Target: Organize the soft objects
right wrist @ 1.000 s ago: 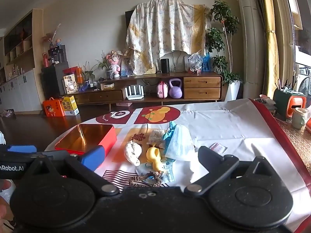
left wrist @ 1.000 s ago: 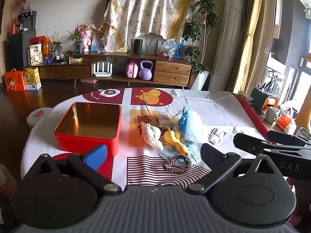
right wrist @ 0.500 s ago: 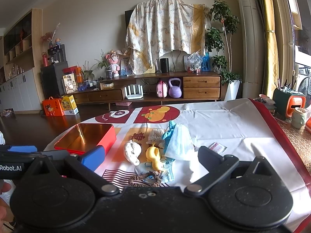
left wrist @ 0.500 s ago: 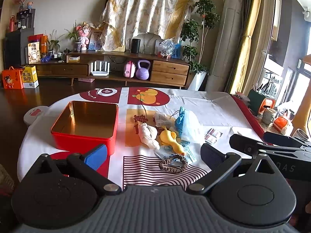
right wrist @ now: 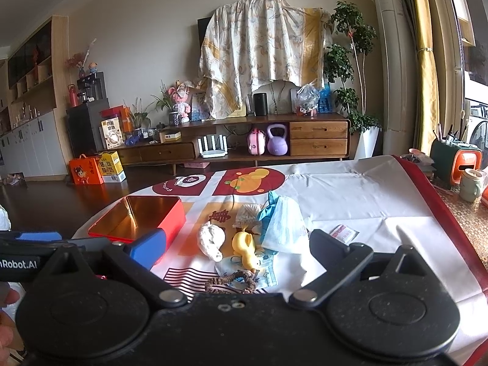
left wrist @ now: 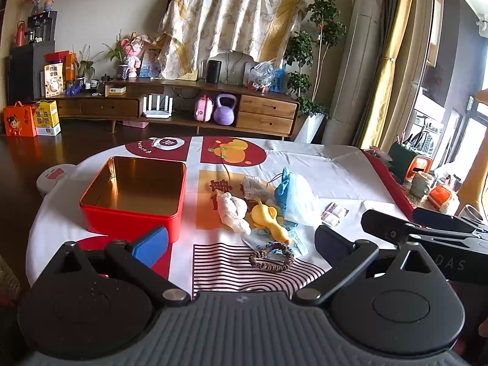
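Both grippers, left (left wrist: pixel 241 241) and right (right wrist: pixel 236 245), gape wide, holding nothing. Brown braided hair tie (left wrist: pixel 270 257) nearest; white cloth wad (left wrist: pixel 233 210), yellow rubber duck (left wrist: pixel 270 219), blue mask (left wrist: pixel 297 199) crowd beyond it. Risk: tangled grabs. Empty red square tin (left wrist: pixel 134 195) left of the tie, on patterned tablecloth (left wrist: pixel 335 170); wooden sideboard (left wrist: pixel 189 106) behind.

Glossy red metal tin (left wrist: pixel 134 210) with mirror-bright gold lining; smooth printed cloth over bench (left wrist: pixel 335 177); rubbery yellow toy (left wrist: pixel 268 218); crinkled white cloth bundle (left wrist: pixel 233 209); braided hair tie (left wrist: pixel 271 257); matt black plastic grippers.
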Motion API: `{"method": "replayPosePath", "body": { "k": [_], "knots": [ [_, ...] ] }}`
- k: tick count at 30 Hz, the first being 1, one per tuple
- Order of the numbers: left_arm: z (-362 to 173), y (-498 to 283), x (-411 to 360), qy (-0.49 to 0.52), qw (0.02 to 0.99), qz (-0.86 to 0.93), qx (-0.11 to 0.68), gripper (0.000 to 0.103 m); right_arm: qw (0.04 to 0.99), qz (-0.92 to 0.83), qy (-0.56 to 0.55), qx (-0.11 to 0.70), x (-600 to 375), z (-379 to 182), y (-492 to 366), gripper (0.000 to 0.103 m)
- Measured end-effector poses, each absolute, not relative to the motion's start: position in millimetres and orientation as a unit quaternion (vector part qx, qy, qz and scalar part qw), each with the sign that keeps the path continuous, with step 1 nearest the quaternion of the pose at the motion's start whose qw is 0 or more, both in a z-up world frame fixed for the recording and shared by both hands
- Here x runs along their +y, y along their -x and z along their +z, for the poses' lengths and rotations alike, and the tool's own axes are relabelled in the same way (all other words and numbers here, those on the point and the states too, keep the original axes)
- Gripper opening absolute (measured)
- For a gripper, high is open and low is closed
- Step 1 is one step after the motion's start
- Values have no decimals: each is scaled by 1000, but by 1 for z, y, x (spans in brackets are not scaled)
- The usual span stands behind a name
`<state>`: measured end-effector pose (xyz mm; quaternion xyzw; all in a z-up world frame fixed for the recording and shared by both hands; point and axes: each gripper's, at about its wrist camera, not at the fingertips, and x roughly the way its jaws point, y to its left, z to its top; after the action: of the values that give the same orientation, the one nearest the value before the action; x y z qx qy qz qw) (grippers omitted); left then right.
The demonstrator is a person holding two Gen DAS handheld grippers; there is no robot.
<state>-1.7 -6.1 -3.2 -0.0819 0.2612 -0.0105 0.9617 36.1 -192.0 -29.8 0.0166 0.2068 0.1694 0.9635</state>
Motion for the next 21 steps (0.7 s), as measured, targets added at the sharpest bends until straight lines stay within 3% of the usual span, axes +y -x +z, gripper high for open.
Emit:
{"method": "replayPosePath", "body": {
  "k": [21],
  "knots": [
    [-2,3,-4,90,964,-10,252,103,963,169,-18,207,-196,-25,-35,100]
  ]
}}
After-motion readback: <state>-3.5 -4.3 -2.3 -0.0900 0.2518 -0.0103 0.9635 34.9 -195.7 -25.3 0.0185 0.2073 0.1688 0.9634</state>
